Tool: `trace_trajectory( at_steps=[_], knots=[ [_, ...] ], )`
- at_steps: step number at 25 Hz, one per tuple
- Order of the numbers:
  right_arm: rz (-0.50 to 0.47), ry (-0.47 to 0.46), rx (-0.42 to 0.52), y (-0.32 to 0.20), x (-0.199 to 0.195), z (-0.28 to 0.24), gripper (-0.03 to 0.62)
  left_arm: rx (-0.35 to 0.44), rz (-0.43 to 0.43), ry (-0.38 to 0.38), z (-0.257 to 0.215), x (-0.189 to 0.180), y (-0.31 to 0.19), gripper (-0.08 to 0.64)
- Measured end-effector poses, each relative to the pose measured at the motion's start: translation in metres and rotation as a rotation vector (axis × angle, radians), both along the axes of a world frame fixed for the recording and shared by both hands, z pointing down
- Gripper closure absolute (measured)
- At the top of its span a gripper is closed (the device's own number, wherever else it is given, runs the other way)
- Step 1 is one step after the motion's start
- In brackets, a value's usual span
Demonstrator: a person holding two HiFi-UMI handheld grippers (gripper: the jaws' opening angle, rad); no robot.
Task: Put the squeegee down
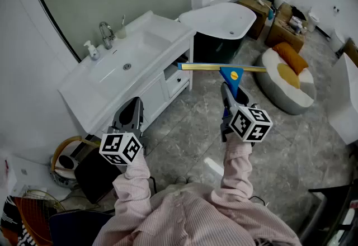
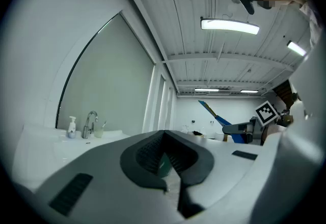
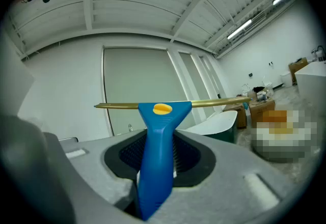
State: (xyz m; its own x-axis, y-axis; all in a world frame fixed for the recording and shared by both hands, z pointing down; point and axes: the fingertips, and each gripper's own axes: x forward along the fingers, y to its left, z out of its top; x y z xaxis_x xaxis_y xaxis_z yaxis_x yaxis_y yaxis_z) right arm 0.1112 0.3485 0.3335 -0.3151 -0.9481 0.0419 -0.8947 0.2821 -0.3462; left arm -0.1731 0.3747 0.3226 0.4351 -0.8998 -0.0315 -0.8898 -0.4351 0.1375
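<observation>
My right hand-held gripper [image 1: 231, 93] holds the squeegee [image 1: 231, 74] above the floor [image 1: 196, 127].
Nearest, my left hand-held gripper [image 1: 132, 109] is closed and empty. The right one's jaws clamp the blue handle, which points straight ahead with the blade crosswise at its far end. The bench [image 1: 151, 29] lies ahead-left.

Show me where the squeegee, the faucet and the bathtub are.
squeegee [image 1: 231, 75], head view, top of its blue handle
faucet [image 1: 105, 33], head view, its curved spout
bathtub [image 1: 213, 48], head view, its dark outer wall
</observation>
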Motion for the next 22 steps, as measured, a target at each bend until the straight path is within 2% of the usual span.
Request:
trace_trajectory(
  at_steps=[13, 22],
  knots=[
    [-0.06, 0.014, -0.035, -0.012, 0.008, 0.013, 0.468, -0.003, 0.008, -0.009, 0.005, 0.028, -0.006, 0.558],
    [-0.136, 0.026, -0.052, -0.037, -0.005, 0.025, 0.468, -0.027, -0.001, 0.011, 0.019, 0.037, -0.026, 0.558]
  ],
)
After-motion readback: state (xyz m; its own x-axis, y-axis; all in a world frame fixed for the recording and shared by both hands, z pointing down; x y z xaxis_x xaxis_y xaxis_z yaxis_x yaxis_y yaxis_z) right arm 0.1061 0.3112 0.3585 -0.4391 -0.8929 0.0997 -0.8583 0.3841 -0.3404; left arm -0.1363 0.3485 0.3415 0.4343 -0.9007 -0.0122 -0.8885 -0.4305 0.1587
